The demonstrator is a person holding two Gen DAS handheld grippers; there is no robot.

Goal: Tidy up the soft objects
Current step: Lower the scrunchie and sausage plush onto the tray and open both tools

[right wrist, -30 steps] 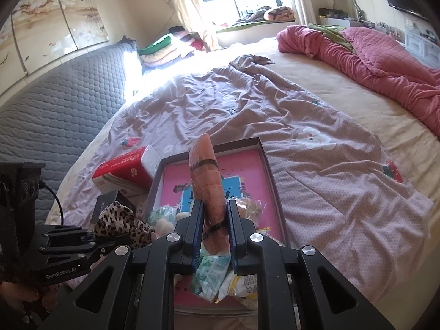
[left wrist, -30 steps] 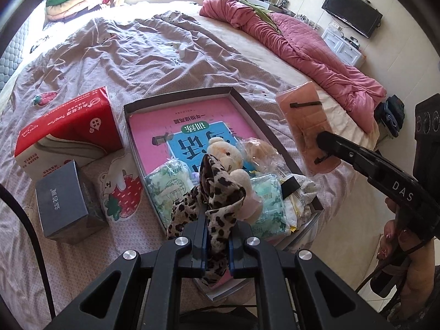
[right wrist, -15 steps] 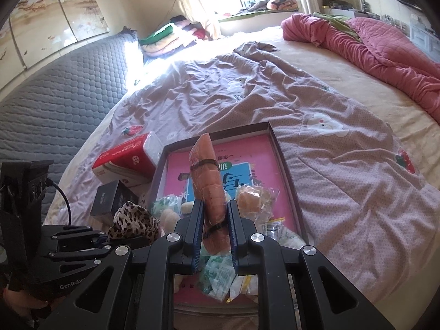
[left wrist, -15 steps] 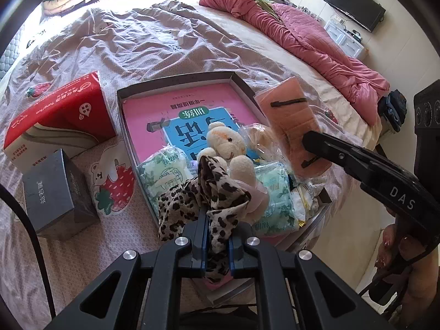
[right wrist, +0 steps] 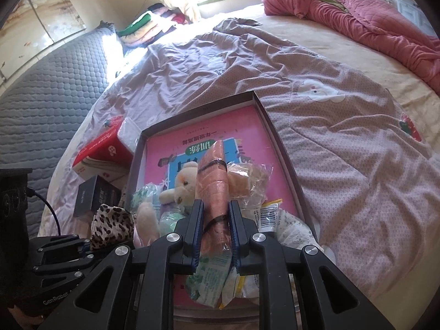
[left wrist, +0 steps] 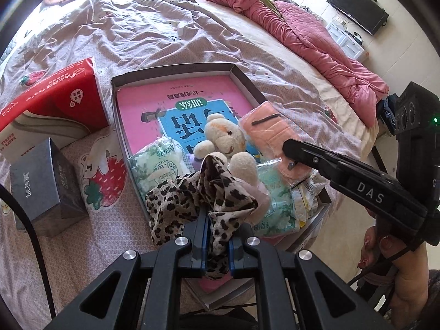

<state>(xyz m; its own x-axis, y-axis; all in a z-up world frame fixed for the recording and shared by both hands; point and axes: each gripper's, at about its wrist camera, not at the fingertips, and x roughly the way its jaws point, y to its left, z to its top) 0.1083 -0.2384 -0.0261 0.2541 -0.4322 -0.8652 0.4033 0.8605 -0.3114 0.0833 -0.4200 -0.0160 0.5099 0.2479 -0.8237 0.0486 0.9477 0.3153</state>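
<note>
**Both grippers loaded above the box**

While I hold both tools over the shallow dark cardboard box (left wrist: pixel 242 78) on the bed, each one has something soft clamped in it. My left gripper (left wrist: pixel 217 236) is fully clenched on the leopard-print fabric piece (left wrist: pixel 198 200). The cloth bunches up out of the jaws and spills to the left, over the near-left wall of the box; its loose end hangs down between the fingers toward the camera.

My right gripper (right wrist: pixel 216 228) is clamped on the salmon-pink wrapped pack with black bands (right wrist: pixel 213 184). Its long axis runs along my fingers, pointing forward and away from the camera, its far tip over the book. One black band crosses it near the far end, another sits right between the pads. From the left wrist view the same pack (left wrist: pixel 268 134) slants over the right side of the box, its banded end toward the far wall.

Inside the box lies a pink and blue children's book (left wrist: pixel 176 107), flat, title upside down to me. On its near half rests a cream plush bear (left wrist: pixel 222 137), head toward the far wall, flanked by pale green floral tissue packets (left wrist: pixel 156 165).

Left of the box, on the mauve strawberry-print bedsheet (left wrist: pixel 104 184), stand a red and white tissue pack (left wrist: pixel 55 104) and, nearer me, a small dark grey carton (left wrist: pixel 46 189). A rumpled pink quilt (left wrist: pixel 310 38) lies along the far right of the bed.
</note>
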